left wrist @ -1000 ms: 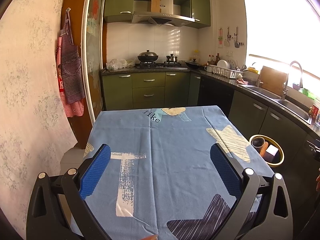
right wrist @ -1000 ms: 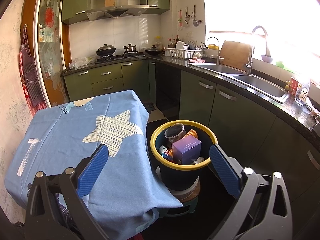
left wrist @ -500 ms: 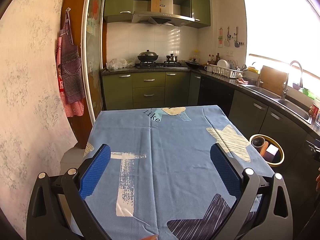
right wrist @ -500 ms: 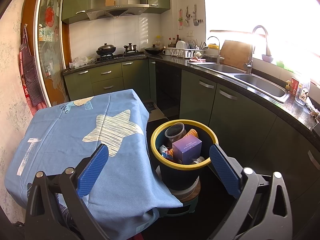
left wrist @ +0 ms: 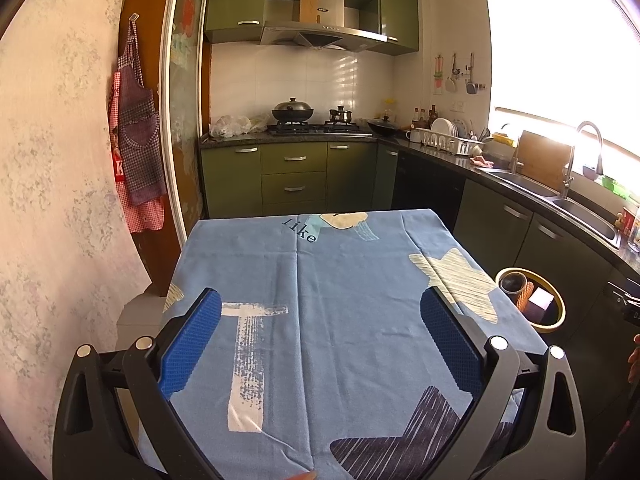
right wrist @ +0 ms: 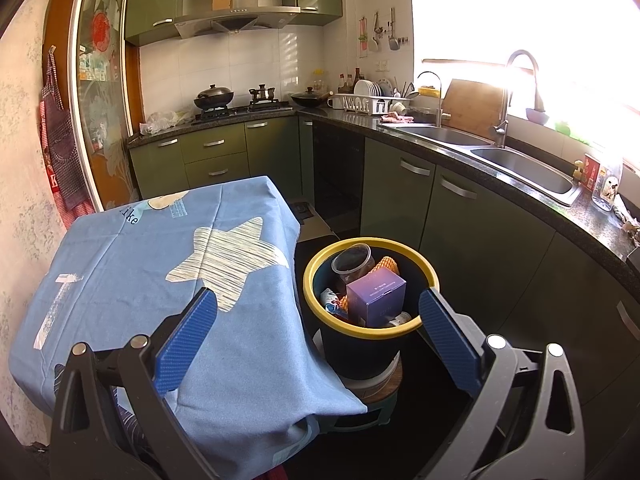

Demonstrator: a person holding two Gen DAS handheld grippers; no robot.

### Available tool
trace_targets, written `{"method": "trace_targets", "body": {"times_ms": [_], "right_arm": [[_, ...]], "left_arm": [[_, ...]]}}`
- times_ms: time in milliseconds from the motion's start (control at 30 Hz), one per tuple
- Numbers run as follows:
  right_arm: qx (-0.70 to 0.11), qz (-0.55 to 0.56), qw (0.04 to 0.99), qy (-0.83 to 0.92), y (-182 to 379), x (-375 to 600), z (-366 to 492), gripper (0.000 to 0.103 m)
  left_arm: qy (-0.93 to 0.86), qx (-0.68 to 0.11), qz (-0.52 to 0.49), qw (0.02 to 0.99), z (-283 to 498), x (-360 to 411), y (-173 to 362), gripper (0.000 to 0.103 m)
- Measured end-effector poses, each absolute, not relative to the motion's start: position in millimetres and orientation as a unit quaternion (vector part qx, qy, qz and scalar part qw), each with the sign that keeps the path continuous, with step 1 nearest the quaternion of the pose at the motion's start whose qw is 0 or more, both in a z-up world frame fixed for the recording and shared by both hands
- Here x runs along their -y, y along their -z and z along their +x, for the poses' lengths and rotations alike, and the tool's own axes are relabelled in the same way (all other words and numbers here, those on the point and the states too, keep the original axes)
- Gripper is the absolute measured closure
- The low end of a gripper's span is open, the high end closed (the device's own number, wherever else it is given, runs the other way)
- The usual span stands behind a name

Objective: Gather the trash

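Note:
A dark bin with a yellow rim (right wrist: 424,272) stands on a small stool right of the table. It holds a purple box (right wrist: 376,294), a clear plastic cup (right wrist: 354,260), an orange mesh piece (right wrist: 387,265) and other scraps. My right gripper (right wrist: 318,306) hangs open just in front of the bin, nothing between its blue pads. My left gripper (left wrist: 320,312) is open above the blue tablecloth (left wrist: 320,280), holding nothing. The bin (left wrist: 558,326) appears at the table's right side in the left wrist view.
Green cabinets and a dark counter (right wrist: 480,160) with a sink (right wrist: 528,168) run along the right. A stove with pans (left wrist: 316,120) stands at the back. An apron (left wrist: 138,152) hangs on the left wall. A hand edge (left wrist: 634,354) shows at far right.

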State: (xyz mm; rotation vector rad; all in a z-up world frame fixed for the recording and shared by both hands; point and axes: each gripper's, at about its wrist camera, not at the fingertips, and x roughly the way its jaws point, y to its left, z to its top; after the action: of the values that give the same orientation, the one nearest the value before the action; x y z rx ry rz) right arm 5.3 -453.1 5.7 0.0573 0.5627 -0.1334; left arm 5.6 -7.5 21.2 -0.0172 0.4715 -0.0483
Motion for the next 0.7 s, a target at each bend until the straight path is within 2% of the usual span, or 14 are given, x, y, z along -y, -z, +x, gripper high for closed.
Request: {"method": "trace_targets", "body": {"times_ms": [700], "right_arm": [[-0.283,0.030,0.957,0.059,-2.4,453.8,8.9,0.007]], "left_arm": [[0.068,-0.234,-0.034,0.969,14.4,8.8,-17.6,0.005]]}}
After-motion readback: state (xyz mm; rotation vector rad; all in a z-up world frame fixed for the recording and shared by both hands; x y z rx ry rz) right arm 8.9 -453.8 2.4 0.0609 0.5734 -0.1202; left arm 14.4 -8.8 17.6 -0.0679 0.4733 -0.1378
